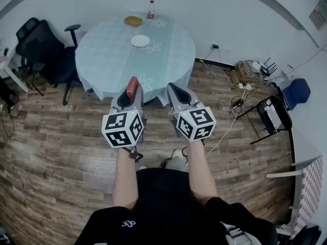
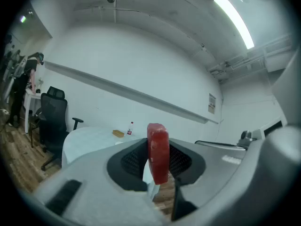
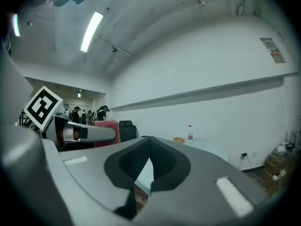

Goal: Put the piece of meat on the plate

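Observation:
A red slab of meat (image 2: 158, 152) stands on edge between the pads of my left gripper (image 2: 157, 161), which is shut on it. In the head view the meat (image 1: 132, 87) sticks out past the left gripper (image 1: 131, 92), just short of the round table's near edge. The white plate (image 1: 140, 41) lies far across the pale blue tablecloth (image 1: 107, 55). My right gripper (image 1: 173, 90) is held level beside the left one. Its jaws (image 3: 148, 160) are closed tip to tip with nothing between them.
A brown block (image 1: 133, 21) and a red-capped bottle (image 1: 150, 9) stand at the table's far side. Black office chairs (image 1: 46, 47) are left of the table. Cables and boxes (image 1: 248, 73) clutter the floor at right. The floor is wood plank.

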